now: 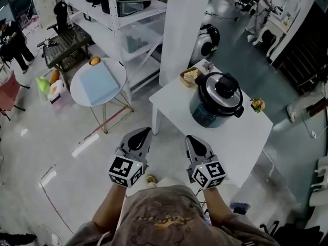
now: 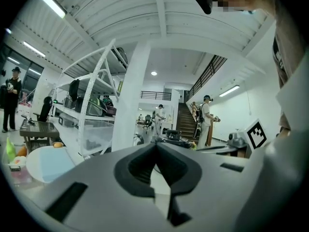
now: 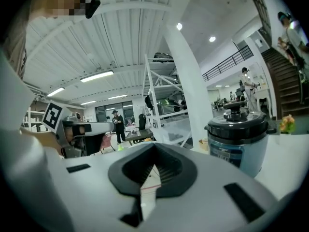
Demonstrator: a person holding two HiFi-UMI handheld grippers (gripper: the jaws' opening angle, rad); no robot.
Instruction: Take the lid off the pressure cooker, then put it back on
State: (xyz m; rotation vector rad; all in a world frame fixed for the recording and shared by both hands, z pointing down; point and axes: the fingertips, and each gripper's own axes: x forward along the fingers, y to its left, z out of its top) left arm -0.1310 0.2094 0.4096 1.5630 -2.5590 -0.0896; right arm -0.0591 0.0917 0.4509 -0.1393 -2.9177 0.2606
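Note:
The pressure cooker (image 1: 215,109) stands on a white square table (image 1: 241,142), its black lid (image 1: 221,92) with a round knob seated on top. In the right gripper view the pressure cooker (image 3: 239,139) rises at the right, beyond the jaws. The left gripper view shows only the top of the pressure cooker (image 2: 171,138), far off above the jaw tips. My left gripper (image 1: 144,132) and right gripper (image 1: 190,138) are held side by side near the table's front-left edge, short of the cooker. Both are shut with nothing between the jaws.
A small basket (image 1: 190,76) sits on the table behind the cooker, a small flower ornament (image 1: 258,105) to its right. A round white side table (image 1: 97,82) and a white shelving rack (image 1: 123,19) stand at the left. A white pillar (image 1: 182,29) rises behind the table. People stand farther off.

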